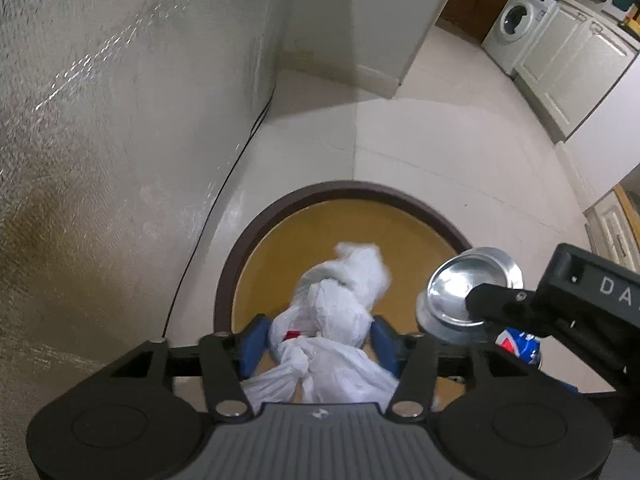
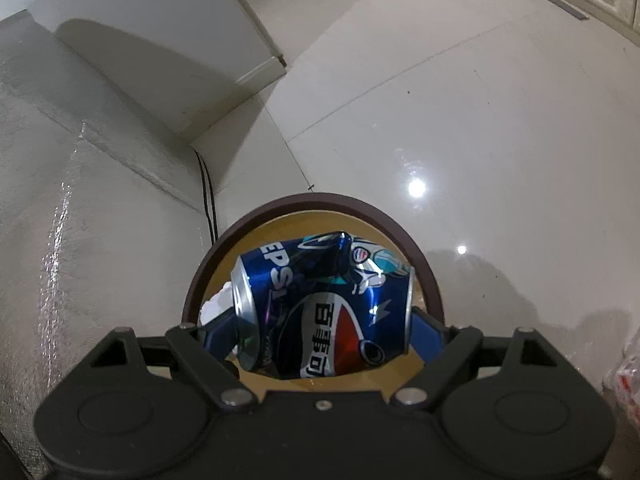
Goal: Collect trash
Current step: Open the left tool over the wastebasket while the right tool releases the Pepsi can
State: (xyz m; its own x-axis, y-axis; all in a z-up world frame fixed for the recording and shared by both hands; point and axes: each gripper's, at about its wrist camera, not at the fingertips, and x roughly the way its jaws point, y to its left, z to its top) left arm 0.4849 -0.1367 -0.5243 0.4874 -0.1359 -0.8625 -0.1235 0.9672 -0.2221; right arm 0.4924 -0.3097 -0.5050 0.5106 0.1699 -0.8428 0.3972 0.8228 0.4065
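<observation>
Crosswise, the dented Pepsi can [image 2: 324,308] lies pinched in the right gripper [image 2: 324,336].

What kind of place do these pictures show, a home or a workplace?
Most likely a home, in or beside a kitchen. A washing machine stands next to white cabinets on a pale tiled floor. Both grippers hold trash over a round brown bin.
</observation>
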